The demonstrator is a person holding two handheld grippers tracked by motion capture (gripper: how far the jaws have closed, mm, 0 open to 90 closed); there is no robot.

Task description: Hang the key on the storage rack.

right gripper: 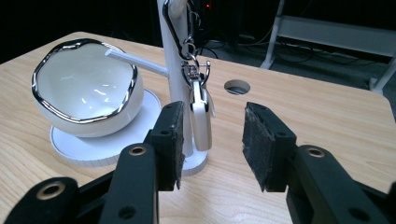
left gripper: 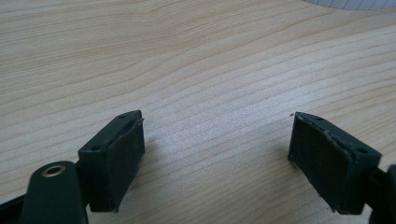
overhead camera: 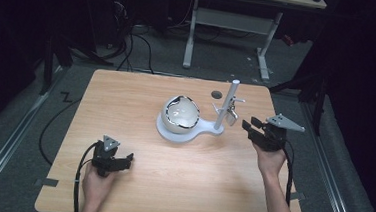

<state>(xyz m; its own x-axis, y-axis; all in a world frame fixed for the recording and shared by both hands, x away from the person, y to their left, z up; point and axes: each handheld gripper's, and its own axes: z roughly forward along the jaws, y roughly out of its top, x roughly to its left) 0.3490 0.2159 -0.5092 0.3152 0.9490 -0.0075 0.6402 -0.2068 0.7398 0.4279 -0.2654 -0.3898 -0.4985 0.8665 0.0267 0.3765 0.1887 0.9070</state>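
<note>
1. High view: On a light wooden table (overhead camera: pixel 135 192), a person works with a handheld gripper in each hand. The left gripper (overhead camera: pixel 128 159) lies low near the table's near left corner, its jaws pointing right over bare wood. The right gripper (overhead camera: pixel 249 126), topped by a grey three-cornered plate, is held off the table's right side and aimed left at a white stand (overhead camera: pixel 224 111). A white key fob (overhead camera: pixel 231 115) hangs from a peg on the stand's post, just ahead of the right gripper's tips. On the stand's round base sits a white bowl (overhead camera: pixel 180 114) with a chrome rim. A small round hole (overhead camera: pixel 217 94) marks the tabletop behind the post.

2. Left gripper view: The left gripper (left gripper: pixel 217 154) has its black jaws spread wide, with nothing but wood grain between them.

3. Right gripper view: The right gripper (right gripper: pixel 212 142) has its jaws parted and grips nothing. The key fob (right gripper: pixel 201 116) dangles from metal clips on the white stand (right gripper: pixel 173 56), beyond the jaws and close to the left-hand pad; whether it touches that pad is unclear. The bowl (right gripper: pixel 86 88) sits to the left on the base, and the hole (right gripper: pixel 236 87) lies farther back.
</note>
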